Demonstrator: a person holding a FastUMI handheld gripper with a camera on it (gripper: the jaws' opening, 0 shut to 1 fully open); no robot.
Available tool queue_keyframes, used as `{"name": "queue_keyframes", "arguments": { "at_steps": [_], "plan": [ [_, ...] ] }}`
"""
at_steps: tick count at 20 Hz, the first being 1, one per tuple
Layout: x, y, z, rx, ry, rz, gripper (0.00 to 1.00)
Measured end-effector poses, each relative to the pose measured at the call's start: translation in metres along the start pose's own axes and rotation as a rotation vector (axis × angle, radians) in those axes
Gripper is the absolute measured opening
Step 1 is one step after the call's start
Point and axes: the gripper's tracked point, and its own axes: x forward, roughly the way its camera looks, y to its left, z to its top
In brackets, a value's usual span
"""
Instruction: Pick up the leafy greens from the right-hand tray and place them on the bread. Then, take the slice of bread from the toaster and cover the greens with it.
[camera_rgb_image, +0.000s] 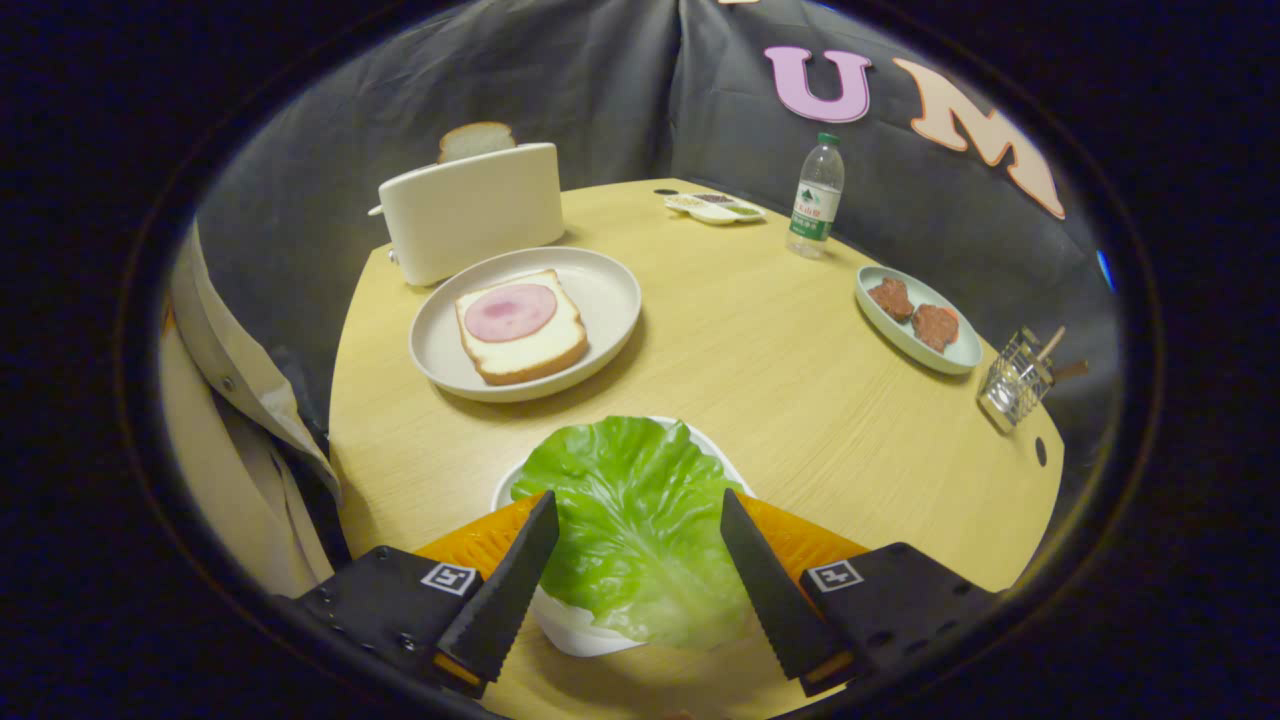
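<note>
Two claw (640, 510) fingers wide astride greens (635, 525)

No readable text; water bottle (817, 195) label too small, square markers on the claw (640, 505).

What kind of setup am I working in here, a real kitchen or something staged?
Likely a staged booth: a round wooden table against draped black cloth, laid with a toaster and a plated bread slice. The open gripper straddles the lettuce leaf.
</note>
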Motion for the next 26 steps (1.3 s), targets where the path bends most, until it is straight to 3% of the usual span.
{"name": "queue_keyframes", "arguments": {
  "at_steps": [13, 18, 19, 21, 26],
  "plan": [
    [0.009, -0.001, -0.014, 0.057, 0.041, -0.027, 0.6],
    [0.012, 0.003, -0.012, 0.055, 0.035, -0.057, 0.24],
    [0.012, 0.003, -0.013, 0.052, 0.038, -0.054, 0.09],
    [0.01, 0.009, -0.012, 0.044, 0.038, -0.051, 0.04],
    [0.0, 0.013, 0.0, 0.058, 0.028, -0.077, 0.04]
  ]
}}
